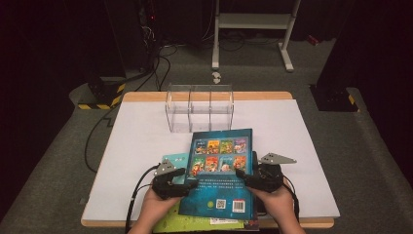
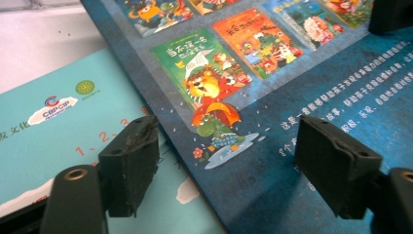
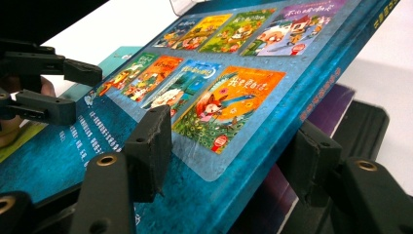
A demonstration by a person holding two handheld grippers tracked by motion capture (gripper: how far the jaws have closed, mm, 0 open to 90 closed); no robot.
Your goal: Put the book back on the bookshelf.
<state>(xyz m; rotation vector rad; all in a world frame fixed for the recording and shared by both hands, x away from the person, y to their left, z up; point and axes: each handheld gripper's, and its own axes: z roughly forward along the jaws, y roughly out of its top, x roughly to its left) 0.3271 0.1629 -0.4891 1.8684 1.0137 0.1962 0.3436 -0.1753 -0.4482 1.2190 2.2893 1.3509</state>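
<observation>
Both grippers, left gripper and right gripper, flanked the dark-blue picture book lying back cover up on a stack of books at the near edge of the white worktop, before a clear acrylic organizer. Seen from the left gripper, its jaws stood open over the book's left edge and a turquoise book beneath. Seen from the right gripper, one jaw sat above the cover and one below the raised right edge of the book; whether the pads pressed I cannot tell.

A clear 3-slot organizer stands at the white table's far edge.
</observation>
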